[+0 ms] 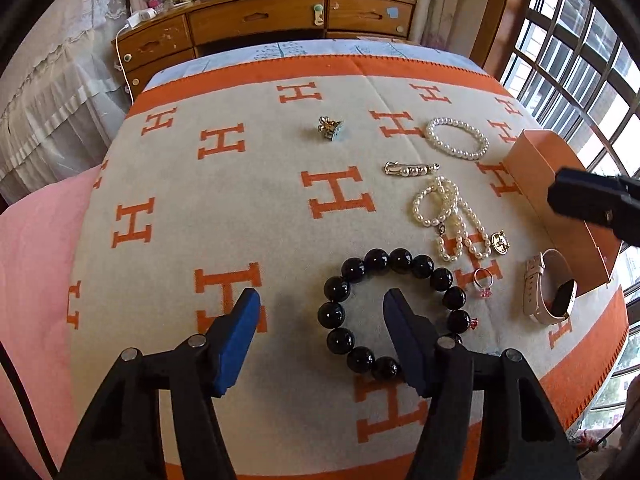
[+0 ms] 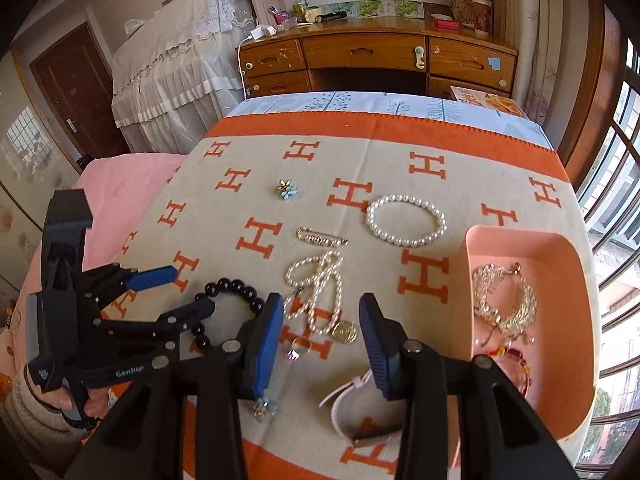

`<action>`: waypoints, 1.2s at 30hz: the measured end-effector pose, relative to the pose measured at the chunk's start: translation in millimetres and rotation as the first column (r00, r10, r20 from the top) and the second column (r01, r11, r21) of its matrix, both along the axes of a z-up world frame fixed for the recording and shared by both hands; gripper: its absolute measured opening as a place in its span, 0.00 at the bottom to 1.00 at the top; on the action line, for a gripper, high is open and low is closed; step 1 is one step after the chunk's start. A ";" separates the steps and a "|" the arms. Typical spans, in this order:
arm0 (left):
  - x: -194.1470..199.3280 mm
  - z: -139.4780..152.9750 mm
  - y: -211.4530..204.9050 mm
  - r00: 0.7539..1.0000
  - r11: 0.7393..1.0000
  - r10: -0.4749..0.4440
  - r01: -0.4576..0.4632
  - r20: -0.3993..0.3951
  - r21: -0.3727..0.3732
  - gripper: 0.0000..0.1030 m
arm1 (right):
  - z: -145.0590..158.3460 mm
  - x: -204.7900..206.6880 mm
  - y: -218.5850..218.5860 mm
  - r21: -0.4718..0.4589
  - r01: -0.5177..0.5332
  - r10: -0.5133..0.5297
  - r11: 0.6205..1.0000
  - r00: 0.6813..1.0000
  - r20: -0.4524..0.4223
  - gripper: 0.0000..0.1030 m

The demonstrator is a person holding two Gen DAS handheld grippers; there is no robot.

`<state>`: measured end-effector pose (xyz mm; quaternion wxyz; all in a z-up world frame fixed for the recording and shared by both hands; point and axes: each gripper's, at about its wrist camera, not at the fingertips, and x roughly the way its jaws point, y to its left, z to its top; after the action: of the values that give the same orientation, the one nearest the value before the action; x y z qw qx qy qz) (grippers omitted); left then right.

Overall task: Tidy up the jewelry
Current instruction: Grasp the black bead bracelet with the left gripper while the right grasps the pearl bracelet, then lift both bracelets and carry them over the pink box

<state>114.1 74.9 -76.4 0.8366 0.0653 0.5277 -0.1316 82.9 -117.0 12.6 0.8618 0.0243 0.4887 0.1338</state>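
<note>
Left gripper [image 1: 322,312]: fingers apart, holding nothing, low over the blanket [image 1: 260,208] on the bed, right finger [image 1: 404,340] inside the ring of the black bracelet [image 1: 394,312]. Right gripper [image 2: 320,344]: fingers apart, empty, above the pearl necklace [image 2: 316,292], ring [image 2: 298,348] and watch [image 2: 352,404]. Pink box [image 2: 576,320] stands at the right, already containing gold chains [image 2: 506,300]. Still lying loose on the blanket: pearl bracelet [image 1: 456,138], pin [image 1: 410,169], flower brooch [image 1: 330,128] well apart to the far side.
</note>
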 end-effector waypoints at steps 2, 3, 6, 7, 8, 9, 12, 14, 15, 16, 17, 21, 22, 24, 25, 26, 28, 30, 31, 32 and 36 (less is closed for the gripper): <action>6.0 -3.3 -2.9 0.999 1.000 -0.015 0.016 -0.037 0.013 0.60 | -0.3 23.0 -2.3 -0.002 -0.019 0.019 1.000 0.999 -0.032 0.38; 8.5 -5.1 -3.4 0.998 0.999 -0.023 0.024 -0.056 0.026 0.60 | -2.5 35.1 -3.0 -0.015 -0.024 0.023 1.000 0.998 -0.054 0.34; 14.9 -12.6 -8.1 0.992 0.997 -0.050 0.056 -0.113 0.056 0.60 | -16.9 74.7 -3.9 -0.032 -0.047 0.041 0.998 0.987 -0.154 0.22; 17.2 -16.2 -8.3 0.989 0.996 -0.056 0.065 -0.137 0.062 0.60 | -23.7 86.4 -5.2 -0.034 -0.045 0.038 0.998 0.981 -0.190 0.20; 18.4 -15.9 -9.3 0.988 0.995 -0.062 0.072 -0.140 0.065 0.60 | -30.3 97.3 -6.1 -0.045 -0.042 0.031 0.998 0.975 -0.219 0.17; 20.0 -16.0 -11.3 0.986 0.993 -0.073 0.086 -0.151 0.076 0.60 | -35.1 105.7 -6.2 -0.059 -0.040 0.025 0.997 0.971 -0.236 0.16; 24.8 -14.2 -14.2 0.980 0.991 -0.087 0.103 -0.179 0.081 0.60 | -45.4 124.3 -1.9 -0.077 -0.059 0.035 0.995 0.960 -0.277 0.16; 27.9 -13.2 -16.3 0.976 0.989 -0.097 0.116 -0.197 0.088 0.60 | -51.3 132.5 1.1 -0.088 -0.064 0.035 0.994 0.953 -0.301 0.16; 30.0 -12.8 -17.9 0.973 0.988 -0.101 0.122 -0.207 0.092 0.60 | -53.7 135.6 3.6 -0.098 -0.069 0.036 0.993 0.951 -0.308 0.16; 31.6 -12.9 -19.1 0.971 0.987 -0.104 0.127 -0.215 0.095 0.60 | -55.6 138.2 6.3 -0.113 -0.074 0.035 0.991 0.949 -0.313 0.16; 32.8 -12.5 -19.7 0.969 0.987 -0.107 0.131 -0.223 0.097 0.60 | -57.8 141.2 8.7 -0.132 -0.081 0.035 0.988 0.948 -0.318 0.16; 36.1 -10.8 -24.1 0.962 0.984 -0.111 0.141 -0.248 0.109 0.60 | -63.5 149.4 12.6 -0.187 -0.094 0.026 0.978 0.942 -0.336 0.16; 36.0 -12.2 -25.8 0.961 0.984 -0.112 0.143 -0.251 0.110 0.60 | -65.1 150.8 12.6 -0.192 -0.096 0.025 0.977 0.939 -0.344 0.16; 39.5 -10.7 -27.5 0.960 0.984 -0.113 0.144 -0.255 0.107 0.60 | -69.2 152.0 12.7 -0.199 -0.100 0.023 0.975 0.933 -0.360 0.16; 39.6 -10.0 -27.9 0.960 0.984 -0.114 0.144 -0.256 0.104 0.59 | -71.6 153.1 12.9 -0.202 -0.104 0.022 0.974 0.929 -0.368 0.16; 38.2 -9.1 -27.8 0.960 0.984 -0.116 0.146 -0.256 0.100 0.56 | -72.2 153.3 13.0 -0.203 -0.106 0.026 0.973 0.931 -0.363 0.16; 41.0 -6.6 -33.8 0.961 0.984 -0.124 0.152 -0.248 0.097 0.39 | -71.8 152.8 13.1 -0.202 -0.110 0.031 0.973 0.932 -0.360 0.15; 38.3 -3.1 -39.9 0.960 0.984 -0.126 0.153 -0.252 0.094 0.12 | -72.1 152.7 14.0 -0.207 -0.117 0.036 0.971 0.933 -0.358 0.08; 36.7 -2.5 -42.3 0.960 0.985 -0.119 0.146 -0.255 0.091 0.12 | -71.8 151.8 14.0 -0.203 -0.119 0.040 0.972 0.934 -0.356 0.08; 36.3 -2.5 -44.4 0.962 0.987 -0.108 0.134 -0.252 0.090 0.12 | -71.6 150.3 13.4 -0.201 -0.119 0.041 0.972 0.934 -0.355 0.07; 38.4 0.2 -39.5 0.962 0.998 -0.055 0.061 -0.269 0.017 0.12 | -59.5 140.6 6.2 -0.147 -0.091 0.038 0.985 0.945 -0.325 0.07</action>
<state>152.5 35.4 -76.3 0.7525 0.0728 0.6355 -0.1571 223.6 -110.9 -46.9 0.7650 -0.0397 0.6322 0.1164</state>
